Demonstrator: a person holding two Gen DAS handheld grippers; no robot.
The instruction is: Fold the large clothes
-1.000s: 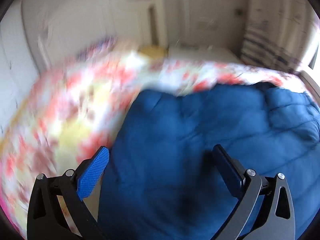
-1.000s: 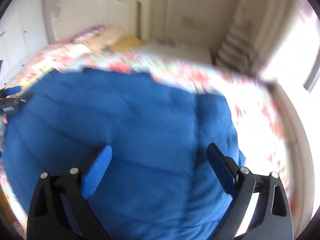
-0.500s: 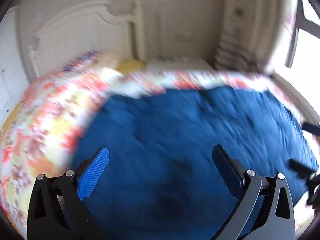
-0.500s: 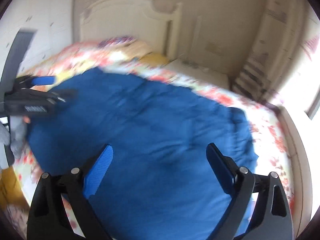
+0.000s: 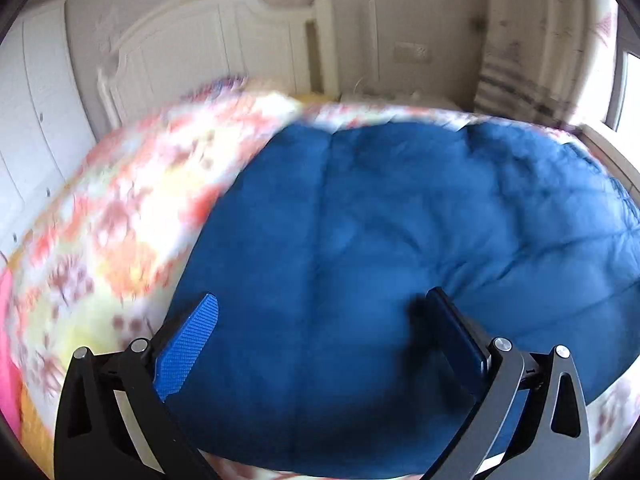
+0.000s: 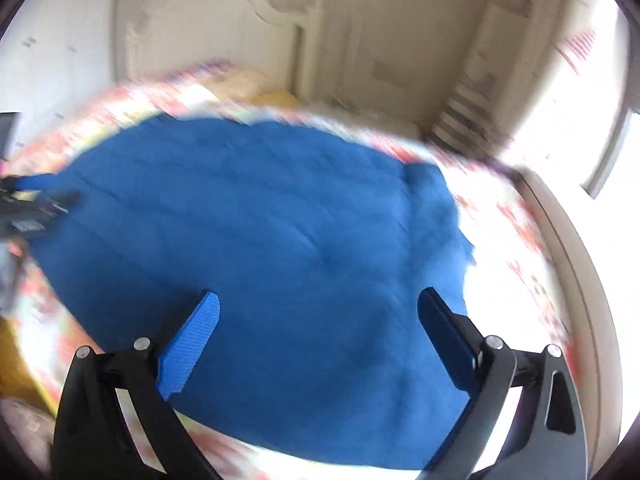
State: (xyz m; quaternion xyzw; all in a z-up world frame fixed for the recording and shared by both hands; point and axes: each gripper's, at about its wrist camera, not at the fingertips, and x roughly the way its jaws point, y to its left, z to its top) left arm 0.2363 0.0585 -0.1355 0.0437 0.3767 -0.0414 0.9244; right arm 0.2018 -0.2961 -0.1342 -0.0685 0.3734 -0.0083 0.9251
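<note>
On the bed: a blue quilted garment [image 5: 380, 248] is spread flat over a floral cover [image 5: 112, 216], puffy and creased, with stitched seams showing.
Garment, left wrist view: most of the lower and right frame is filled; the floral cover is seen along its left and far edges, blurred.
Garment, right wrist view: the same garment [image 6: 280, 248] is seen across the centre, with the cover [image 6: 508, 240] exposed and overexposed to the right.
Left gripper [image 5: 324, 312]: the jaws are held wide apart above the garment, nothing is clamped between them; contact with the fabric cannot be told.
Left fingers [image 5: 188, 348]: a textured blue pad is seen on the left one, a darker pad on the right one.
Right gripper [image 6: 320, 312]: the jaws are likewise spread wide over the garment, with nothing held.
Left gripper, right wrist view: it [image 6: 36, 204] is seen blurred at the garment's left edge.
Headboard [image 5: 208, 48]: white and carved, it is set against the wall beyond the bed.
Pillow [image 6: 276, 100]: a yellow one is seen near the headboard.
Window [image 6: 608, 152]: bright light is let in at the right.
</note>
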